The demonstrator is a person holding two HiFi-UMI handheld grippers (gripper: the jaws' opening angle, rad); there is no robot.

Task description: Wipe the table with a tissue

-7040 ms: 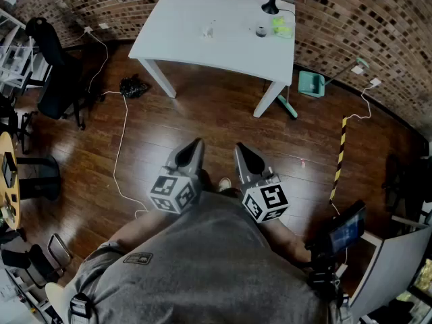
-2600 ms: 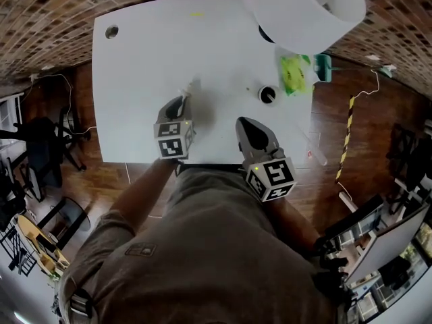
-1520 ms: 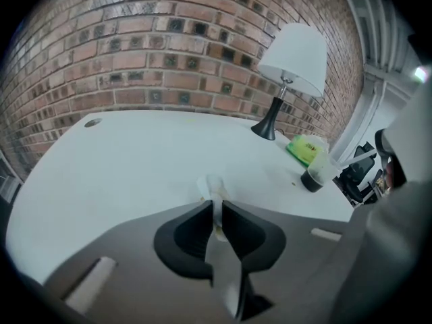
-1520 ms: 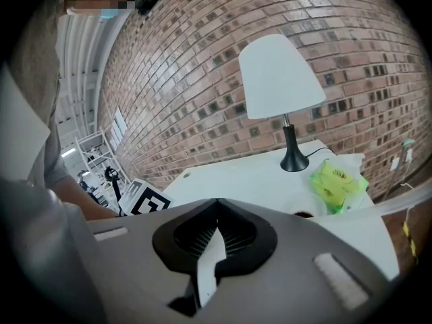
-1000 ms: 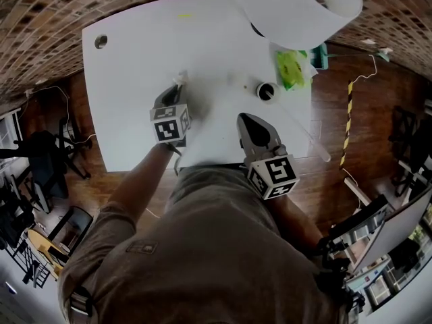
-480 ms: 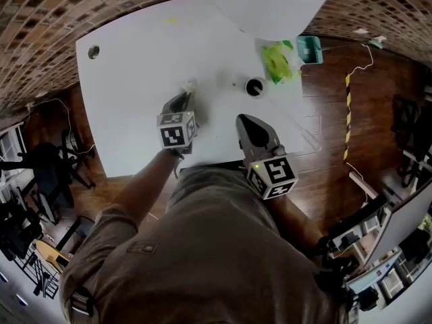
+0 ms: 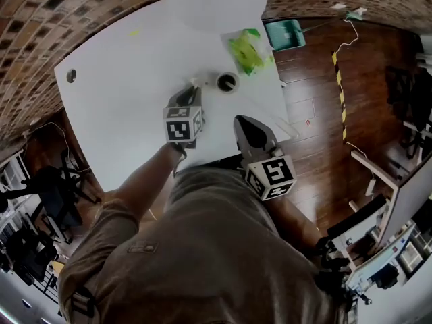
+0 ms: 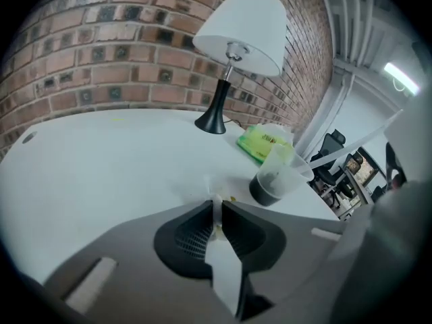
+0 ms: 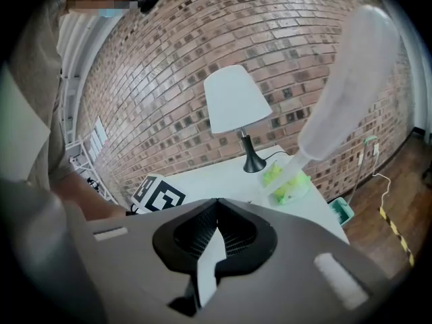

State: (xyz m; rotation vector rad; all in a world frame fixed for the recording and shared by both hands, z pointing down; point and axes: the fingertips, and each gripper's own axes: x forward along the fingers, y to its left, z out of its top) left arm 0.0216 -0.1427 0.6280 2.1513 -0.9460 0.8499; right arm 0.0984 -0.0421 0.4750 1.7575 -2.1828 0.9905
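White tabletop (image 7: 121, 93) fills the head view, where my left gripper (image 7: 191, 94) has carried the tissue (image 7: 194, 83) rightward since a second ago, now just beside the cup (image 7: 227, 82); I judge a wiping stroke under way. In the left gripper view the jaws nearly meet, pinching the tissue, a thin white wisp reaching the table. In the right gripper view my right gripper (image 9: 217, 206) is closed and empty.

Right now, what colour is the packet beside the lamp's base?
Bright yellow-green; the soft plastic packet shows best in the left gripper view.
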